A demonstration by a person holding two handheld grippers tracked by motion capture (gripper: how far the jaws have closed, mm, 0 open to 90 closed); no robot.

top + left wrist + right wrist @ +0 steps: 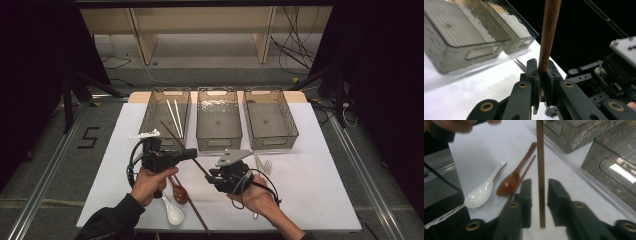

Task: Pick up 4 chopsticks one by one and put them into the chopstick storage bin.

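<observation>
Black jaws of the left gripper (542, 75): closed flat on a long dark-brown wooden chopstick (548, 37), pads pressing both sides; the stick rises from the clamp toward the bins.

Right gripper (540, 195), black jaws: parted, a clear gap either side of the same chopstick (540, 175), which passes between them untouched. Judged a handover, the left clamp taking the stick as the right lets it go.

Wooden chopstick, high view (172, 135): held off the table, its far end reaching over the near edge of the leftmost bin, where it probably belongs.

Second brown chopstick (522, 176): flat on the white table sheet (310, 195), lying against a brown wooden spoon (512, 178).

White ceramic soup spoon (482, 191): just beside the brown spoon, bowl up.

Three clear smoky plastic bins along the far edge: leftmost (150, 117) holds two white sticks (175, 117); the middle (218, 145) and right (272, 144) look empty.

White plastic utensil (144, 134): near the leftmost bin.
</observation>
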